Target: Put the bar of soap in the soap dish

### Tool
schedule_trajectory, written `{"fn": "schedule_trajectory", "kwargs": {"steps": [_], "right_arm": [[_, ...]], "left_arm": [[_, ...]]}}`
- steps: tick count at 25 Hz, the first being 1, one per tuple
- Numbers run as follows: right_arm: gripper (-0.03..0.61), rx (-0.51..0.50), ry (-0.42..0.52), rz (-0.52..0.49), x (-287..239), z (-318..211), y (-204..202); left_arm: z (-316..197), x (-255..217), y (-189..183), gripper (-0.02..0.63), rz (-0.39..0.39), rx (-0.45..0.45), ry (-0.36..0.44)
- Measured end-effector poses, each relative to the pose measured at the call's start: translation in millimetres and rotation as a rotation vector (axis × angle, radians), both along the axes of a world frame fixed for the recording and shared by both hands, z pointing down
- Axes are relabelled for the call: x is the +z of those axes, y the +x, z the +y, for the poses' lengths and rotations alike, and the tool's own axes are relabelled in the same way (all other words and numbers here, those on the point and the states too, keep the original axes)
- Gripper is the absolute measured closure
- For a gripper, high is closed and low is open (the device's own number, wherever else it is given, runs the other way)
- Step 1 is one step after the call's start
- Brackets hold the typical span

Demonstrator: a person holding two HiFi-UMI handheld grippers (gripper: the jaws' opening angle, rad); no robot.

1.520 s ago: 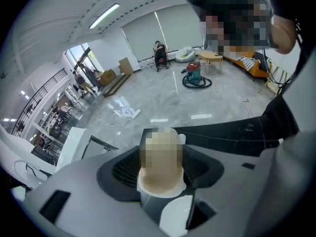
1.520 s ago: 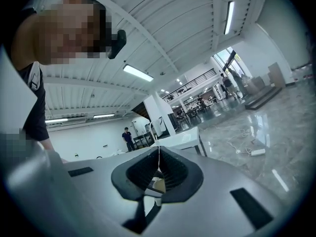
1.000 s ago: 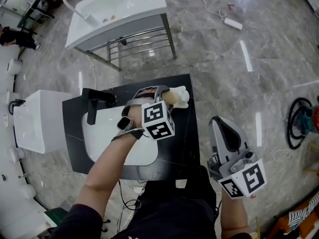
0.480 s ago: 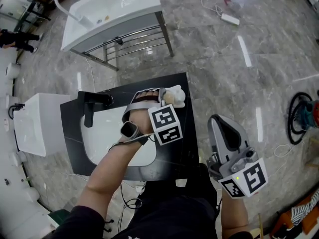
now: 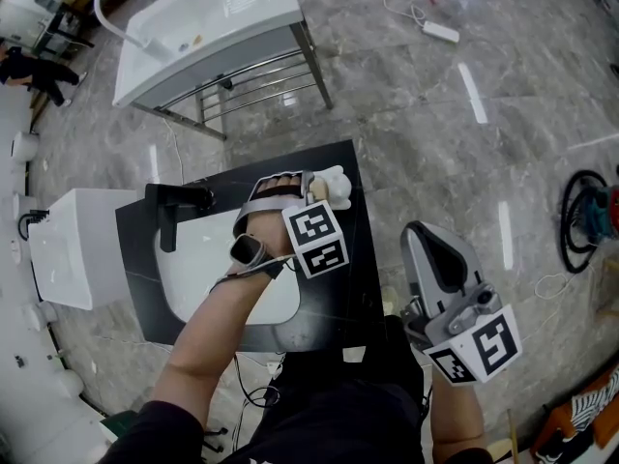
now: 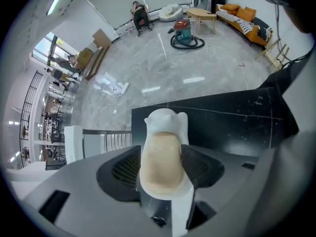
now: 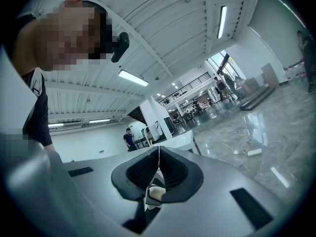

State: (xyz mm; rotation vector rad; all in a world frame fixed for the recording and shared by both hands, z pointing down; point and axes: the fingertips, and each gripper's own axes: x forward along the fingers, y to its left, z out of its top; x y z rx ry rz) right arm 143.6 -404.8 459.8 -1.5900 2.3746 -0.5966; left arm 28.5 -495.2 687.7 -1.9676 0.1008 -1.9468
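Since a second ago the left tongs (image 6: 160, 171) have swung right, closer to the little white animal-shaped soap dish (image 6: 166, 121), and they've barely budged in the last half second. They're clamped on the pale beige oval bar of soap (image 6: 159, 157), one dark ribbed pad on each side of it. From the left gripper view the soap lines up right with the dish, but honestly I can't tell whether it's actually touching or just above it.

The dish sits at the far right corner of the black stone surface (image 5: 360, 259), which has a white oval basin (image 5: 193, 259) sunk into it and a black tap (image 5: 170, 207) on the left side.

The right tongs (image 7: 158, 168) are closed together with nothing in them. In the head view that gripper is well off to the right of the surface, over the grey marble floor (image 5: 435, 114).
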Motion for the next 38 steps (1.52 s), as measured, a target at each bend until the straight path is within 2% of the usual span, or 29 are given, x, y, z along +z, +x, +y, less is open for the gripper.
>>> {"fn": "schedule_trajectory", "kwargs": {"steps": [4,8,16,20,23,27,31,38], "right_arm": [[0.571,-0.018,-0.007,-0.004,2,1,-2],[0.571,-0.037,-0.010,0.003,1,-1,-8],[0.571,-0.094,-0.021,0.049,-8,-13,-29],[0.569,-0.117,-0.024,0.076,-20,-16,-37],[0.571,-0.134,-0.019,0.104,-32,-18,-42],[0.571,-0.152,-0.014,0.144,-48,-19,-51],[0.571,-0.175,-0.005,0.161,-67,-16,-61],[0.571,-0.178,0.033,0.171,-100,-17,-61]], "left_arm": [[1,-2,0,0.351,0.021,0.010,-0.001],[2,-14,1,0.351,0.080,-0.015,-0.008],[16,-67,11,0.353,0.299,-0.081,-0.069],[27,-95,9,0.353,0.364,-0.100,-0.078],[35,-124,12,0.389,0.426,-0.108,-0.062],[43,-177,18,0.486,0.568,-0.149,-0.014],[53,-232,23,0.596,0.751,-0.233,0.016],[58,-298,28,0.606,1.088,-0.417,0.036]]}}
